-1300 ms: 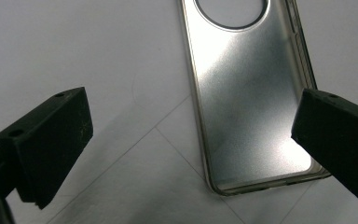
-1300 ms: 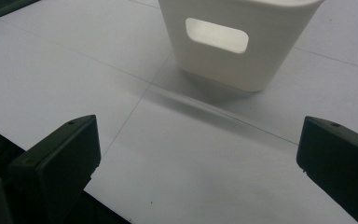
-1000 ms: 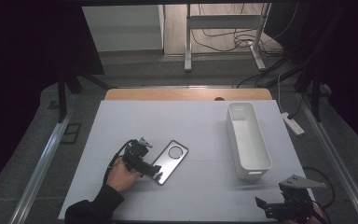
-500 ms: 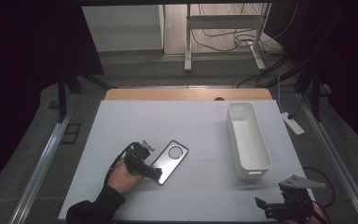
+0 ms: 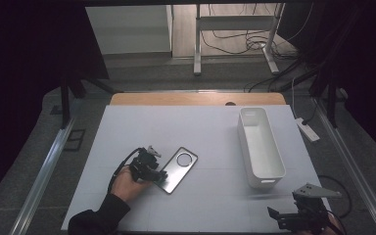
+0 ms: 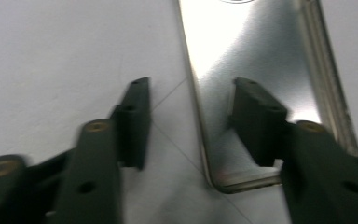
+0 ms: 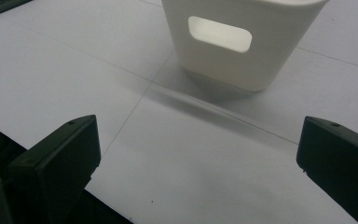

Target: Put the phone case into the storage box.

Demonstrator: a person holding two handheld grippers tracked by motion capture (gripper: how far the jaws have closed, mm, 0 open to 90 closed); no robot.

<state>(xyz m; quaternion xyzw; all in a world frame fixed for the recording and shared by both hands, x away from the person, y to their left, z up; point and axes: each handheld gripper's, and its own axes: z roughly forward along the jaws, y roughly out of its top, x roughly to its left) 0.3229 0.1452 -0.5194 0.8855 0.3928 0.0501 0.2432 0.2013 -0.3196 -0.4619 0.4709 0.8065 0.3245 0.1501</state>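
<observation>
Jaws of the left gripper (image 6: 189,123) have just been closing around the metal plate's (image 6: 261,60) edge, not yet pinching

Left hand (image 5: 127,182) wrapped around the body of the left gripper (image 5: 157,177), dark sleeve trailing back to the near edge. Gripper lying low and level, pointing away and to the right, its cable looping behind the knuckles. Its 2 jaws have just been closing, now about halfway in with a gap between them and a thin metal plate's edge (image 6: 200,121) between the pads; contact not clear. Right gripper (image 5: 279,218) resting near the person's right corner, grey 3-cornered plate on top, its 2 jaws spread wide apart, nothing between them.
</observation>
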